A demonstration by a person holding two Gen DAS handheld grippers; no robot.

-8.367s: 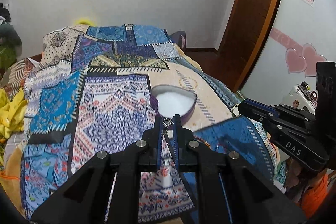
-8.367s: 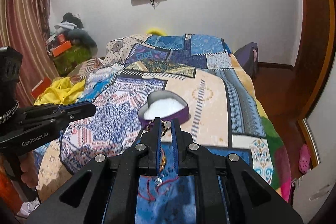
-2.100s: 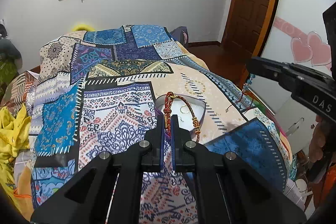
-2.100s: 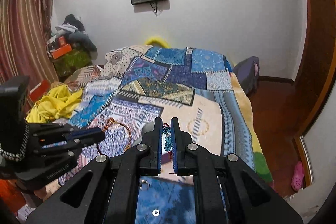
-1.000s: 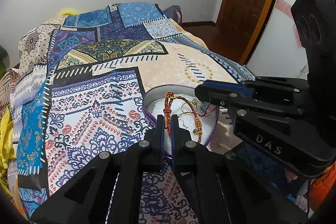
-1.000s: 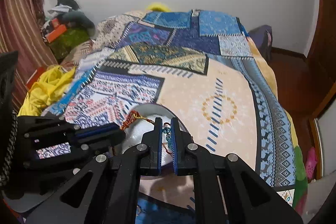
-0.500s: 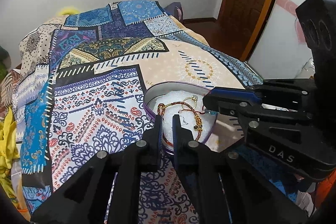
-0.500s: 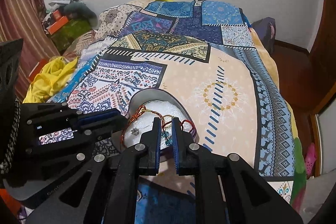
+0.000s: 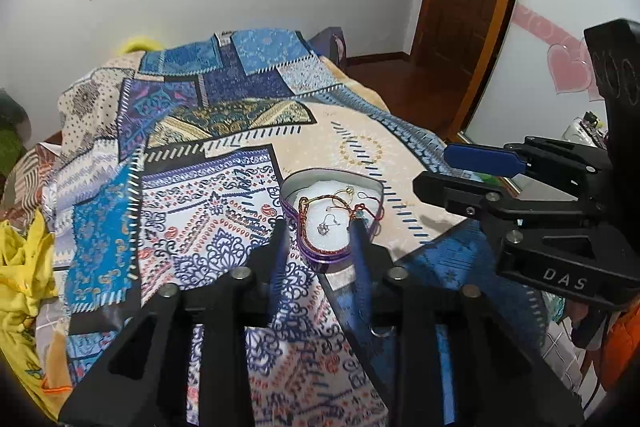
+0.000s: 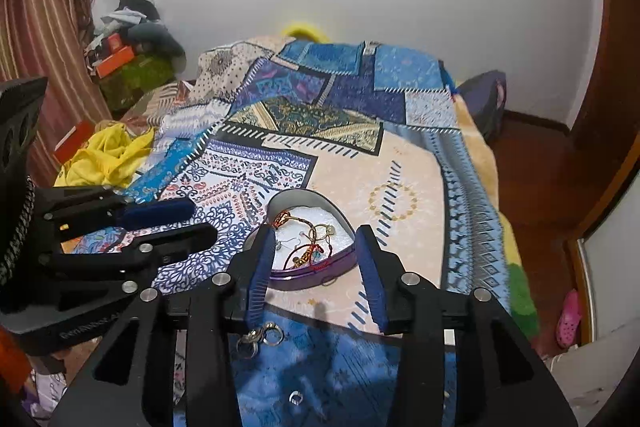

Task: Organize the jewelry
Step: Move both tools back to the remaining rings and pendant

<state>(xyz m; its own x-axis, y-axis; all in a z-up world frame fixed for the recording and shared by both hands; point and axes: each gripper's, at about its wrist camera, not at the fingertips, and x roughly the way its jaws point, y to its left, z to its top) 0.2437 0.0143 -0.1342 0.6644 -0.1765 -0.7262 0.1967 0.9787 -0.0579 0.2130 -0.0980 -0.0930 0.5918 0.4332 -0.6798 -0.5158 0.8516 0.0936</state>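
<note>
Purple and heart-shaped, the jewelry tin is sitting on the patchwork bedspread, holding a red-and-gold cord bracelet and small earrings. Both the left gripper and right gripper are hovering with fingers spread apart and empty, framing the tin just beyond their tips.
</note>
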